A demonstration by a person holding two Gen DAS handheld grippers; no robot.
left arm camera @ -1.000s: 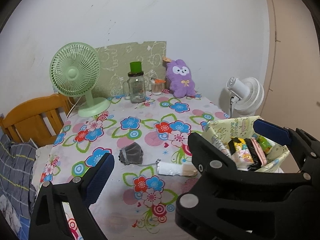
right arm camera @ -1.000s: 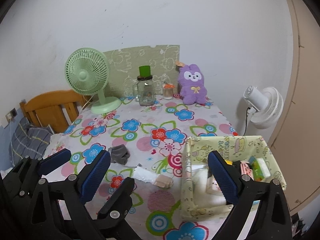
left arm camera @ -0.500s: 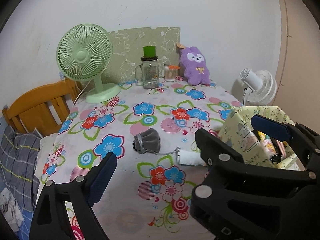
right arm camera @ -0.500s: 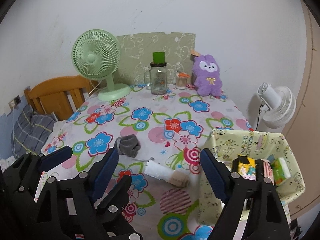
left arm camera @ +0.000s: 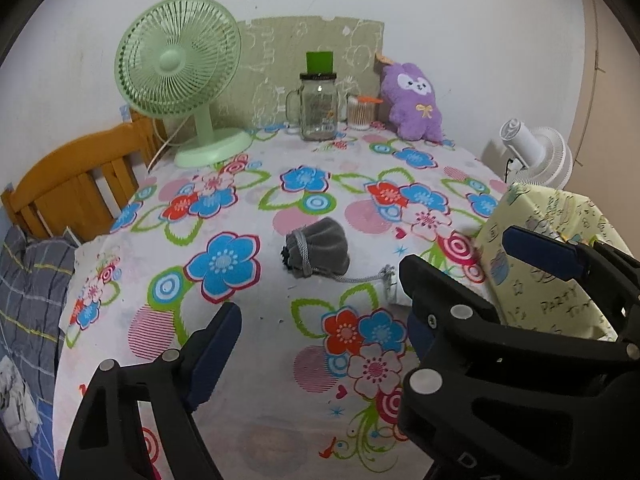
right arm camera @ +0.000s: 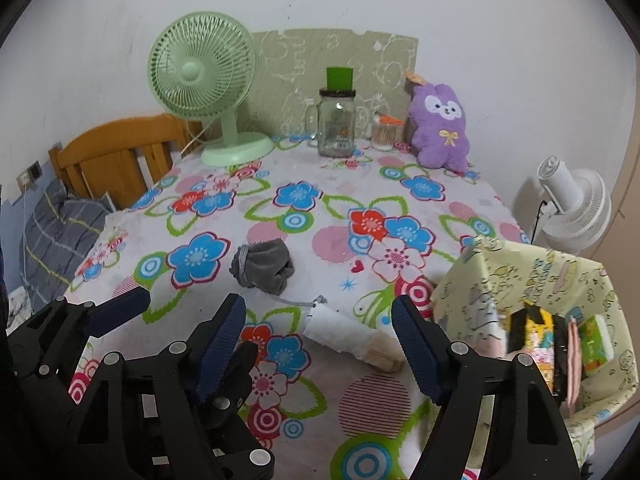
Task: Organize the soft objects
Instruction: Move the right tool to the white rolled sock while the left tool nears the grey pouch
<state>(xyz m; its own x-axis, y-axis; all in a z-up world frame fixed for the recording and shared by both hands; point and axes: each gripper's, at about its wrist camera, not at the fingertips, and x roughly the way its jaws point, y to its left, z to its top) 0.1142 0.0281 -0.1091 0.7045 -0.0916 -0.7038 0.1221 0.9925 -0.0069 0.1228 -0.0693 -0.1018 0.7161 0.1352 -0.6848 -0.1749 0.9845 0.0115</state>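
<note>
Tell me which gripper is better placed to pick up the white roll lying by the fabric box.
Right. The right gripper has the white roll lying just ahead between its closing fingers, untouched. The left gripper points more toward the grey pouch; its own finger hides most of the roll.

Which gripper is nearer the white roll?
Right. The right gripper is lined up on the white roll; the left gripper is further left, facing the grey pouch.

You have a grey drawstring pouch [right arm camera: 262, 265] lying on its side mid-worktop, its cord trailing to a white rolled cloth [right arm camera: 340, 332], maybe a sock, just beside the yellow fabric basket [right arm camera: 472, 280], which holds packets.
</note>
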